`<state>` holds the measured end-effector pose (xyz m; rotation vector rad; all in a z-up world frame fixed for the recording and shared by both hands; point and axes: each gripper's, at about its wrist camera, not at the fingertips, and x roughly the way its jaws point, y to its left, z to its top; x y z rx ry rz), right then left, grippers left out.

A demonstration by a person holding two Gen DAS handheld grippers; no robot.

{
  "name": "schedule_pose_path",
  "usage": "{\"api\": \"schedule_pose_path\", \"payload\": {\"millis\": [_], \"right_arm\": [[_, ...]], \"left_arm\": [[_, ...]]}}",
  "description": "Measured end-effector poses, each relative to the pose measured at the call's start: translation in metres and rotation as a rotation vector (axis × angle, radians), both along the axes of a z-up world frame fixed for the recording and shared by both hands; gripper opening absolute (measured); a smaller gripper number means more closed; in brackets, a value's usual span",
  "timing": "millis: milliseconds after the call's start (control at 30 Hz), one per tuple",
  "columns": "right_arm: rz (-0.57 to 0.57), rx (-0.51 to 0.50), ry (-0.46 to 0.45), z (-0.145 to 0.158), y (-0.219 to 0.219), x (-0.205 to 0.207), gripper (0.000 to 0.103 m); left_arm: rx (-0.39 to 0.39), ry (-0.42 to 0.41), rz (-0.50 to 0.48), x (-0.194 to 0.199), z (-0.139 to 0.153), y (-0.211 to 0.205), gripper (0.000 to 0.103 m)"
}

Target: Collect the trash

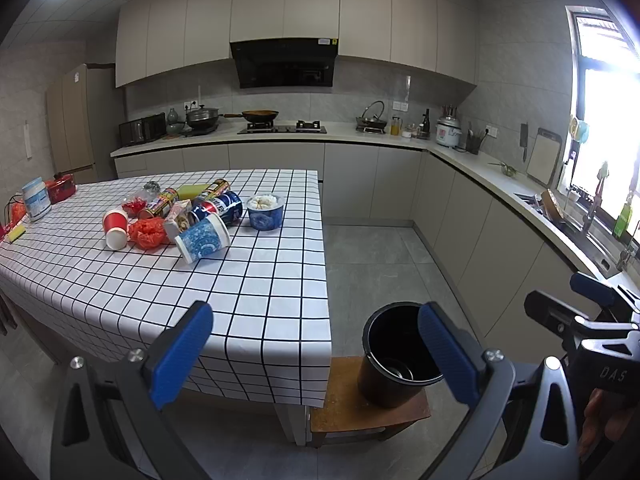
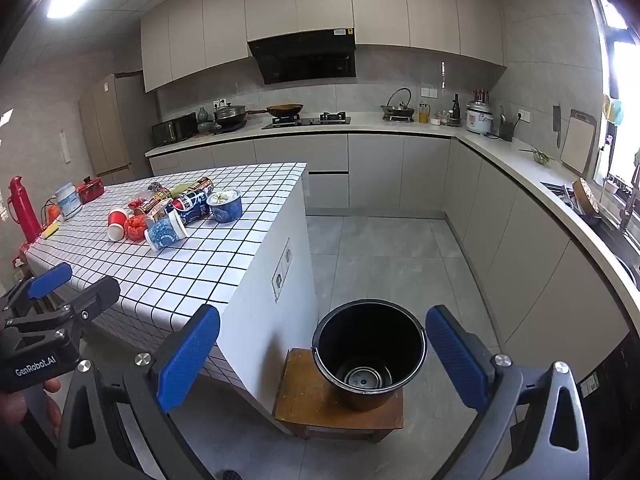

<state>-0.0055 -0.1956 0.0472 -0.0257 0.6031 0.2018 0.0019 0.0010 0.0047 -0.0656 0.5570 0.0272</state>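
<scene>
A pile of trash lies on the checked table [image 1: 260, 300]: a tipped blue-white paper cup [image 1: 202, 238], a red paper cup [image 1: 116, 228], a crumpled red bag [image 1: 148, 232], a Pepsi can [image 1: 218, 206], snack tins [image 1: 160, 202] and an upright blue bowl with white scraps [image 1: 265, 211]. The pile also shows in the right wrist view [image 2: 176, 210]. A black bucket [image 2: 368, 352] stands on a wooden stool [image 2: 312, 404], with a can inside. My left gripper [image 1: 316, 352] is open and empty over the table's near corner. My right gripper [image 2: 320, 356] is open and empty, near the bucket.
A white tub [image 1: 36, 198], a red pot [image 1: 60, 188] and a red thermos [image 2: 22, 208] stand at the table's far left. Kitchen counters [image 1: 280, 136] with stove, pans and rice cooker run along the back and right walls. Grey tiled floor [image 2: 380, 248] lies between.
</scene>
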Motion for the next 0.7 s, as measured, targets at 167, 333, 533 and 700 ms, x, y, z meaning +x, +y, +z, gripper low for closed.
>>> {"api": "schedule_pose_path", "payload": {"millis": [167, 333, 533, 700], "right_arm": [[-0.001, -0.001, -0.004, 0.0003, 0.0008, -0.0001, 0.103], [-0.001, 0.001, -0.005, 0.0003, 0.0012, 0.0007, 0.103], [-0.001, -0.001, -0.005, -0.0001, 0.0026, 0.0004, 0.103], [0.0, -0.001, -0.007, 0.001, 0.0018, -0.0004, 0.103]], "left_arm": [[0.002, -0.002, 0.002, 0.0001, 0.0001, -0.0011, 0.103], [0.004, -0.004, -0.001, 0.0004, 0.002, -0.0002, 0.103], [0.0, -0.007, 0.003, -0.0016, 0.0018, 0.0018, 0.103], [-0.001, -0.006, 0.001, -0.0021, 0.0022, 0.0022, 0.103]]}}
